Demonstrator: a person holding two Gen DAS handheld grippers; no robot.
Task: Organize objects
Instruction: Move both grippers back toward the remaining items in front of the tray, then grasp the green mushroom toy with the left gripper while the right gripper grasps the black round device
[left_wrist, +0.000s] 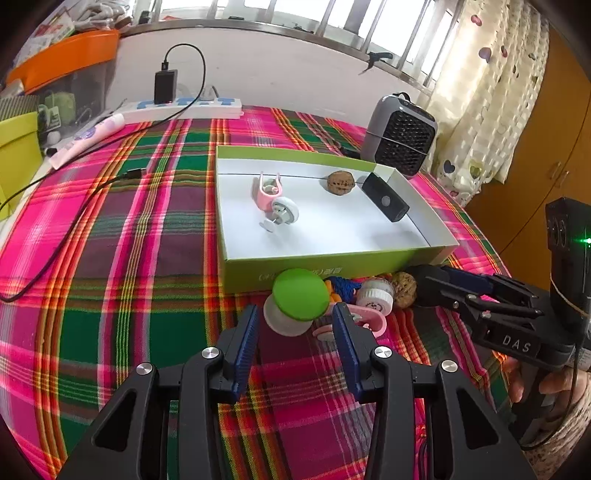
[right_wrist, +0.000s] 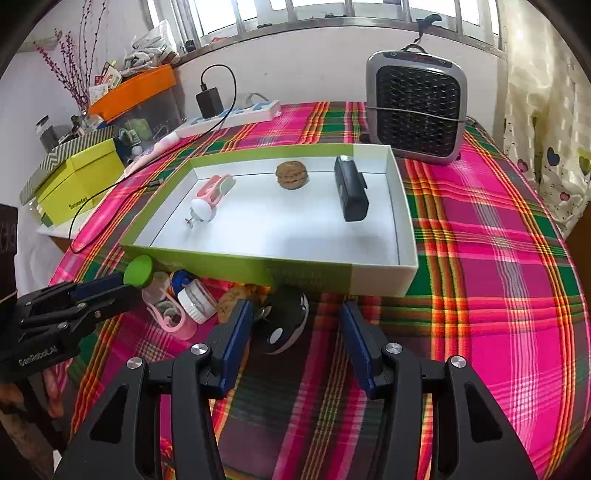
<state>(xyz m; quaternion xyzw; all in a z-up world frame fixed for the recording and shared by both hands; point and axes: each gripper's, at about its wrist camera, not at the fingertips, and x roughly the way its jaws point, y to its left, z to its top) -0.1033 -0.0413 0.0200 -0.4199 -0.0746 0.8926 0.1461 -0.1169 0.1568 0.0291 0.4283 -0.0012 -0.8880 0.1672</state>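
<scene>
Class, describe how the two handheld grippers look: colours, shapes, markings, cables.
Both grippers, left and right, are black angular frames with silver bolts and ribbed blue fingers. White lettering marks their sides. The right one carries a green light and a thin cable.

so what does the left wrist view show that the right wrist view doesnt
Only the left wrist view shows the green disc face-on, between the left hand-held gripper fingers.

Only the right wrist view shows the black-and-white round object between the right hand-held gripper fingers, and the lime lidded box in full.

Both show the open box holding a walnut, a black device and a pink clip, plus the heater.
</scene>
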